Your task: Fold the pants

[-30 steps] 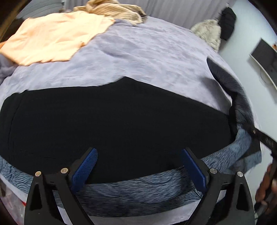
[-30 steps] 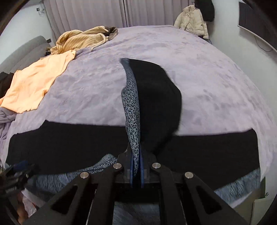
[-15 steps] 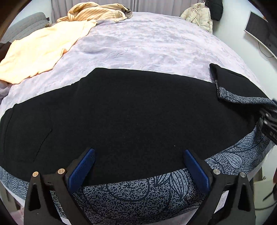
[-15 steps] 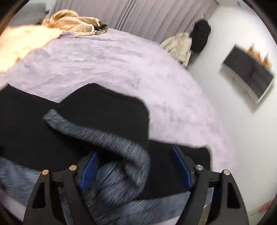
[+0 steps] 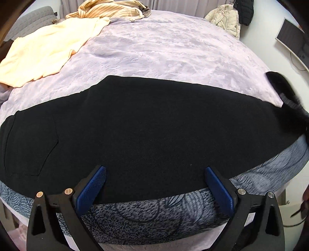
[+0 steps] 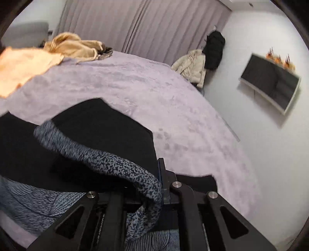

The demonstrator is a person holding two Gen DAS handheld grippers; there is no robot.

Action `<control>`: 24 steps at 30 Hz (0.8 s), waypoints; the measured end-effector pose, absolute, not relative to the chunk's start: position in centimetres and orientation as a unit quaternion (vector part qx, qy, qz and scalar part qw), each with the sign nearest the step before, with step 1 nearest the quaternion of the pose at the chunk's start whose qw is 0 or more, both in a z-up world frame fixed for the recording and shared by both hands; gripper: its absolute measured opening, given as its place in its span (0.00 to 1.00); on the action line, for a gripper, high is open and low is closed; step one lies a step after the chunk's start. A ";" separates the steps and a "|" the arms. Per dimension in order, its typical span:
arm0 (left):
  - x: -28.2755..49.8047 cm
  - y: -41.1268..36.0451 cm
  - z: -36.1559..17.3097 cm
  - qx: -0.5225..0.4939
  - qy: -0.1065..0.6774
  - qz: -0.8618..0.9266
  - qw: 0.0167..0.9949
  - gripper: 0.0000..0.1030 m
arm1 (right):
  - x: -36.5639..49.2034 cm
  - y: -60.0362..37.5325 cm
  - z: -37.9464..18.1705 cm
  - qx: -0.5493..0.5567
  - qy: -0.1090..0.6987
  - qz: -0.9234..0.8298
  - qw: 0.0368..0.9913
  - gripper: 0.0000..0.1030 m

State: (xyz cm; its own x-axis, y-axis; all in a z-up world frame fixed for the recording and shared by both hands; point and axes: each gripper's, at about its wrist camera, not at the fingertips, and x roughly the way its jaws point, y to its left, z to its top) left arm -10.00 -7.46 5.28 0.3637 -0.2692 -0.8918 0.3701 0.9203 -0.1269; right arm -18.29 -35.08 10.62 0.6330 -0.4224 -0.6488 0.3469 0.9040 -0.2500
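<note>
The pants point(image 5: 146, 135) lie flat across the near edge of the bed, black on top with a blue-grey patterned side showing along the front point(image 5: 154, 216). My left gripper point(image 5: 154, 185) hovers open over their front edge, its blue pads point(image 5: 90, 189) wide apart with nothing between them. In the right wrist view the leg end point(image 6: 100, 135) is lifted and turned over, its patterned edge point(image 6: 119, 164) curling into my right gripper point(image 6: 163, 185). Its jaws are closing and press on that edge. In the left wrist view the raised leg end point(image 5: 283, 92) is a blur at far right.
The lilac bedspread point(image 5: 173, 48) stretches beyond the pants. A peach garment point(image 5: 44, 52) and a striped beige one point(image 5: 112, 7) lie at the far left. Jackets point(image 6: 199, 63) hang by the curtain. A wall screen point(image 6: 270, 85) is at right.
My right gripper opened, re-gripped the patterned edge and swung right with the leg end. The left gripper drifted slightly and stayed open over the pants.
</note>
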 end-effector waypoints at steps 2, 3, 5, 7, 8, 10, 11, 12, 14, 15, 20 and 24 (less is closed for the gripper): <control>-10.0 -7.8 5.6 0.043 0.532 -0.203 0.821 0.99 | -20.5 -36.9 9.7 0.020 0.376 -0.198 0.905 0.12; -10.1 -8.2 5.6 0.047 0.531 -0.207 0.820 0.99 | -21.4 -37.7 8.7 0.050 0.377 -0.190 0.905 0.12; -10.2 -9.1 5.2 0.070 0.530 -0.198 0.822 0.99 | -22.2 -39.3 6.5 0.105 0.392 -0.176 0.897 0.15; -10.4 -9.8 5.0 0.088 0.526 -0.190 0.824 0.99 | -22.8 -41.5 4.9 0.170 0.397 -0.164 0.887 0.31; -10.4 -9.9 5.1 0.092 0.524 -0.190 0.825 0.99 | -23.3 -42.4 4.8 0.198 0.383 -0.156 0.889 0.35; -10.2 -10.0 5.3 0.089 0.529 -0.190 0.822 0.99 | -23.7 -44.3 5.3 0.240 0.369 -0.150 0.885 0.56; -10.2 -10.3 5.3 0.085 0.531 -0.191 0.821 0.99 | -23.8 -45.1 5.6 0.252 0.360 -0.152 0.885 0.64; -10.1 -10.3 5.4 0.083 0.532 -0.189 0.821 0.99 | -24.1 -46.0 6.3 0.260 0.345 -0.159 0.888 0.77; -9.7 -10.4 5.4 0.083 0.533 -0.183 0.822 0.99 | -24.8 -47.2 7.1 0.271 0.324 -0.166 0.891 0.79; -9.6 -10.6 5.6 0.083 0.533 -0.179 0.823 0.99 | -24.9 -48.1 7.4 0.276 0.322 -0.168 0.890 0.79; -8.7 -12.5 6.9 0.074 0.533 -0.195 0.820 0.99 | -26.0 -49.5 7.9 0.292 0.323 -0.152 0.887 0.09; -9.1 -14.3 9.0 0.078 0.516 -0.222 0.824 0.99 | -27.7 -49.5 10.3 0.287 0.287 -0.148 0.902 0.09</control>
State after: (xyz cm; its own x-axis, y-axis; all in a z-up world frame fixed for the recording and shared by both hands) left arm -9.08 -14.32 8.99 0.3686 -0.2844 -0.8850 0.4459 0.8895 -0.1001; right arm -27.75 -49.45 10.33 0.7912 -0.1023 -0.6030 0.4323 0.7909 0.4331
